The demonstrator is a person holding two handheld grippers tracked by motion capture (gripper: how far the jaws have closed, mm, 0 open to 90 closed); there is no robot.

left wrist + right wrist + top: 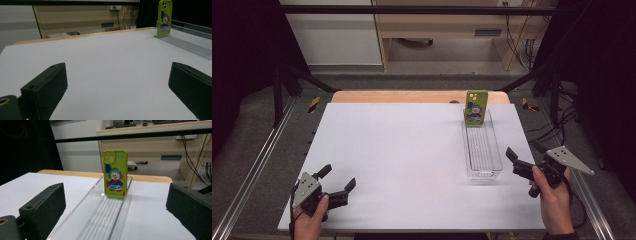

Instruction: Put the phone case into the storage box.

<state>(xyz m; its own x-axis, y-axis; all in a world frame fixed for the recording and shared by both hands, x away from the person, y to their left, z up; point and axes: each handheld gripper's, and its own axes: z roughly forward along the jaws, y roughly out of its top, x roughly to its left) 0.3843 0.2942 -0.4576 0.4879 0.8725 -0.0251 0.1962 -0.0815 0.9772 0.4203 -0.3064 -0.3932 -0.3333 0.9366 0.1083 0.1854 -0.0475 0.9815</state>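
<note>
A green phone case (475, 108) printed with a clown figure is seen standing upright at the far end of a clear plastic tray (482, 165), its lower edge set inside the tray and its back leaned against the far wall; in the right gripper view the case (115, 173) is shown with its camera cut-out at the top, and the ribbed floor of the tray (86, 216) is seen running toward the camera. The tray is placed on the right part of the white table top (402, 160), lengthwise, away from the person. The right gripper (523, 154) is held just beside the tray's near right corner, its jaws spread wide apart — nothing is gripped or touched by them. The left gripper (338, 179) is held low over the near left part of the table, well apart from the tray, its jaws likewise spread wide and empty. A strip of bare wood (412, 96) is exposed along the far edge of the white top. Beyond it, a grey floor, a wooden desk (452, 25) and hanging cables (522, 45) are seen — a black frame bar (412, 10) is run across the top of the high view.
</note>
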